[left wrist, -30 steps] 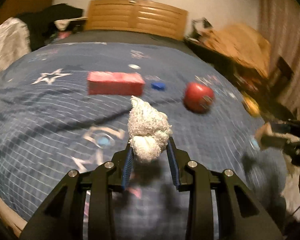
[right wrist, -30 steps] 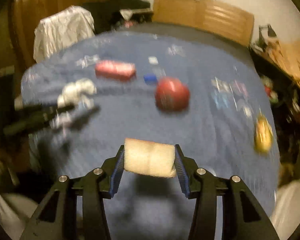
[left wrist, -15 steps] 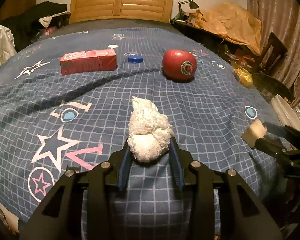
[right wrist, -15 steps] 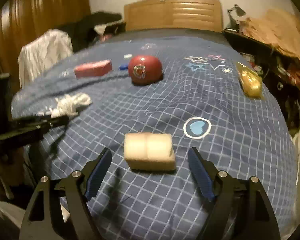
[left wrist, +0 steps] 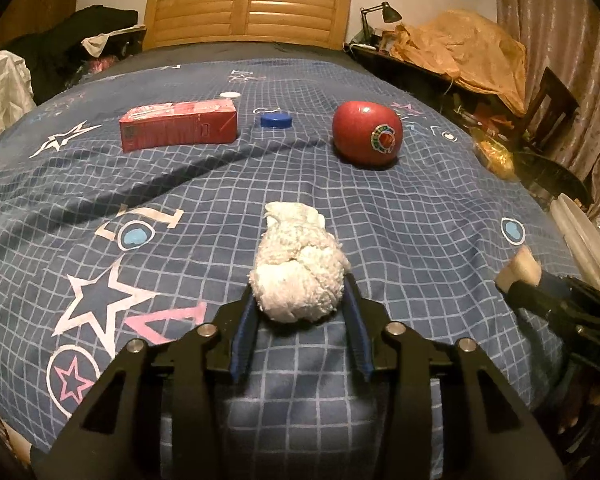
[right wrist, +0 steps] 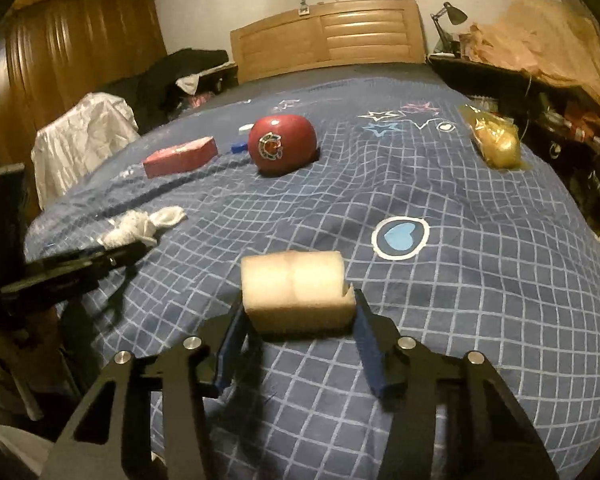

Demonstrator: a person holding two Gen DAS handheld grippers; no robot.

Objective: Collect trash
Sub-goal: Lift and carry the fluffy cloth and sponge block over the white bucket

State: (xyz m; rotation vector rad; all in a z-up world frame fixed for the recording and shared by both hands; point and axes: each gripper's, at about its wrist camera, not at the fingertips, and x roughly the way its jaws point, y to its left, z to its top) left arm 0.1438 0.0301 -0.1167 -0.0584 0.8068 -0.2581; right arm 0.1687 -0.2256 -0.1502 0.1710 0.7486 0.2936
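A crumpled white paper wad (left wrist: 296,276) sits between the blue pads of my left gripper (left wrist: 299,292), just above the blue checked bedspread (left wrist: 400,240). The jaws are closing and the pads press on the wad. A pale foam block (right wrist: 294,290) lies between the pads of my right gripper (right wrist: 298,304). Those jaws are closing too, and the pads touch the block's lower corners. In the right wrist view the left gripper (right wrist: 116,254) with its wad (right wrist: 140,226) shows at the left. In the left wrist view the right gripper (left wrist: 520,280) shows at the right edge.
Farther up the bed lie a red carton (left wrist: 178,128), a blue cap (left wrist: 276,121), a white cap (left wrist: 230,95) and a red apple (left wrist: 367,133). A yellow wrapped item (right wrist: 496,140) lies near the right edge. Clothes lie on the left, a cluttered desk stands on the right.
Both grippers came down close to the bedspread. The right jaws spread wide around the foam block half a second ago and have closed on it again. The left kept its wad.
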